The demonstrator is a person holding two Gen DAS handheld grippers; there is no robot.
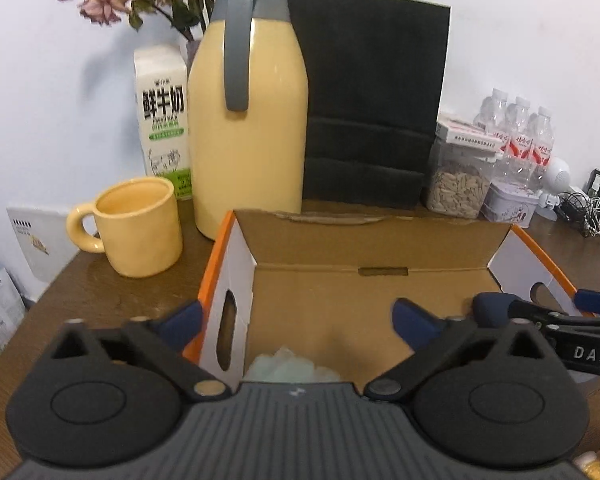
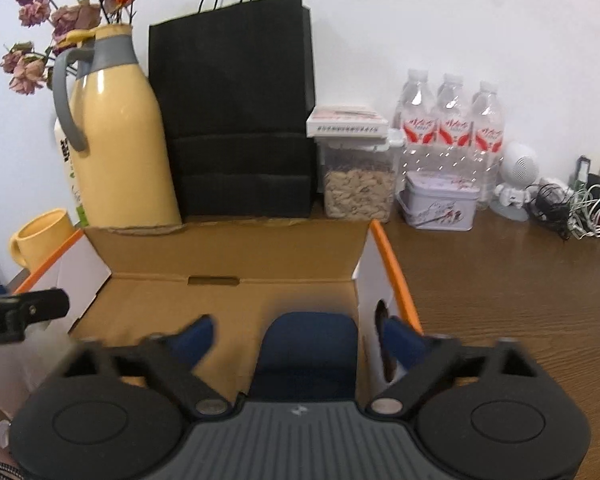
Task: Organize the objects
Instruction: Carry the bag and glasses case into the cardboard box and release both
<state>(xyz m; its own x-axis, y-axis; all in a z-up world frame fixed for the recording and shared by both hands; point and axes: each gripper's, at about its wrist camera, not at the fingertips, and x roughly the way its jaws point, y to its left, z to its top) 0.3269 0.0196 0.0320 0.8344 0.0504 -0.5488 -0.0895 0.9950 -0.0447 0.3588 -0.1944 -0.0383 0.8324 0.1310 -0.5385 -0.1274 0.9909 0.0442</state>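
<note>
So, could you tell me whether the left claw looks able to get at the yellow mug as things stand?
Probably yes. The left claw is open and empty over the box's left wall, and the mug stands just outside that wall on bare table, nothing in front of it. The thermos beside it leaves little room.
</note>
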